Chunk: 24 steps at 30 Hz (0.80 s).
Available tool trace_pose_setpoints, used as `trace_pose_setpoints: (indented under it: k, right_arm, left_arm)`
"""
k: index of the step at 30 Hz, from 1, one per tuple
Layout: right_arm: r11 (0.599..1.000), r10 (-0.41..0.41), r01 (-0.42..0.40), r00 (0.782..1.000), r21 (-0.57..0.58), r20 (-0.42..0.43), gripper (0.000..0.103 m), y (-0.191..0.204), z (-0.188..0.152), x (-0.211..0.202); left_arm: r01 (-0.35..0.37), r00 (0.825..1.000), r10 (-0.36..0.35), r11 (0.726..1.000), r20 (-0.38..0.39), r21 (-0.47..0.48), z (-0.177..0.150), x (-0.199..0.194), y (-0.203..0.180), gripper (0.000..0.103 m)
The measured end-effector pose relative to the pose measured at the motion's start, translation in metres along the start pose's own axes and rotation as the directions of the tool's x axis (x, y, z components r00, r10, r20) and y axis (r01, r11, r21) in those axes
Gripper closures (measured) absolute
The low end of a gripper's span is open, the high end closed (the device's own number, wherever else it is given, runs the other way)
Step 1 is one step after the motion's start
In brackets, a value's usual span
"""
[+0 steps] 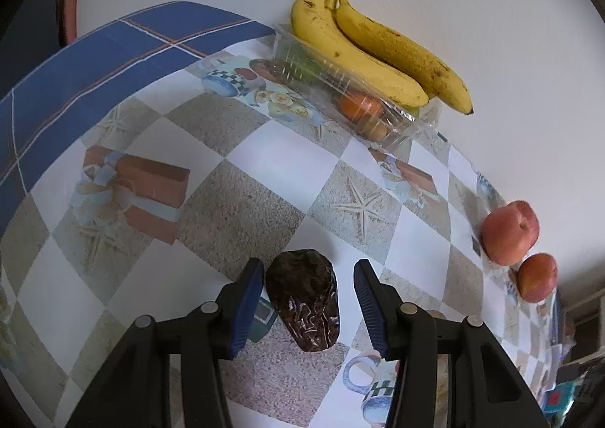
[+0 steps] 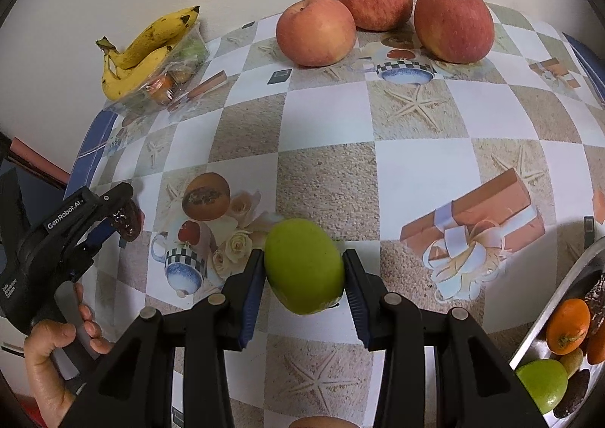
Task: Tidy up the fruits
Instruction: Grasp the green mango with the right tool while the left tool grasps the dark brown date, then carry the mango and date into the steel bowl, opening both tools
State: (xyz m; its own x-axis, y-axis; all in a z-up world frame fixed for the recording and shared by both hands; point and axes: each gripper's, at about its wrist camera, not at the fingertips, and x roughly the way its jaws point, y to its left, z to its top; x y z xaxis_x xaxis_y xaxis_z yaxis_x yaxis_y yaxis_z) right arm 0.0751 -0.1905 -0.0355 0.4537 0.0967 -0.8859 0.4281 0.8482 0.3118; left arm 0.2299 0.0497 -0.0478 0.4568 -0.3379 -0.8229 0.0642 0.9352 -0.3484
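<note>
My left gripper (image 1: 308, 308) is open, its fingers either side of a dark wrinkled wrapped date (image 1: 302, 301) lying on the tablecloth, with a gap on the right side. In the right wrist view the left gripper (image 2: 113, 216) shows at the left with the date (image 2: 128, 221) at its tips. My right gripper (image 2: 304, 278) is shut on a green fruit (image 2: 304, 265) above the table. Two bananas (image 1: 378, 45) lie on a clear plastic box (image 1: 351, 106) holding oranges by the wall. Three red apples (image 2: 315, 30) stand at the back.
A metal tray (image 2: 559, 307) at the right edge holds oranges (image 2: 567, 326), a green fruit (image 2: 542, 382) and dark dates. Two apples (image 1: 508, 231) sit at the right in the left wrist view. The patterned tablecloth (image 2: 329, 178) has a blue border (image 1: 75, 80).
</note>
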Motion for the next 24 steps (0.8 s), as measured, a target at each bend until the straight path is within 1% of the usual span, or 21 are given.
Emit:
trace_pose_setpoints:
  k: [4, 5, 6, 10, 13, 15, 17, 20, 24]
  right_arm:
    - [1.000, 0.003, -0.003, 1.000, 0.003, 0.000, 0.060, -0.001, 0.001, 0.000]
    - [1.000, 0.004, -0.004, 1.000, 0.003, 0.000, 0.060, -0.001, 0.001, 0.000]
    - [1.000, 0.004, -0.004, 1.000, 0.003, 0.000, 0.060, -0.001, 0.001, 0.000]
    - [1.000, 0.002, -0.002, 1.000, -0.004, -0.003, 0.060, -0.001, 0.001, 0.000]
    - [1.000, 0.002, -0.002, 1.000, -0.004, -0.003, 0.060, -0.001, 0.001, 0.000]
    - [1.000, 0.005, -0.005, 1.000, 0.000, -0.003, 0.060, -0.001, 0.001, 0.000]
    - [1.000, 0.006, -0.006, 1.000, -0.001, -0.002, 0.060, -0.001, 0.000, 0.000]
    - [1.000, 0.003, -0.003, 1.000, 0.001, 0.005, 0.060, -0.001, -0.001, 0.000]
    - [1.000, -0.002, 0.002, 1.000, -0.003, 0.005, 0.060, 0.000, -0.001, -0.002]
  left_arm:
    - [-0.019, 1.000, 0.020, 1.000, -0.022, 0.021, 0.001, -0.001, -0.003, 0.053]
    - [-0.029, 0.999, 0.030, 0.999, -0.030, 0.034, 0.000, -0.001, -0.005, 0.059]
    - [-0.044, 0.998, 0.046, 0.998, -0.037, 0.051, 0.000, 0.000, -0.007, 0.063]
    - [-0.061, 0.997, 0.065, 0.994, -0.052, 0.089, -0.002, 0.000, -0.012, 0.063]
    - [-0.078, 0.993, 0.087, 0.990, -0.078, 0.121, -0.003, 0.000, -0.018, 0.063]
    - [-0.089, 0.990, 0.104, 0.983, -0.094, 0.158, -0.005, 0.000, -0.024, 0.063]
    - [-0.097, 0.989, 0.116, 0.978, -0.093, 0.184, -0.006, -0.001, -0.029, 0.063]
    - [-0.084, 0.990, 0.101, 0.982, -0.095, 0.172, -0.007, -0.003, -0.031, 0.063]
    - [-0.074, 0.991, 0.093, 0.981, -0.100, 0.179, -0.010, -0.007, -0.036, 0.063]
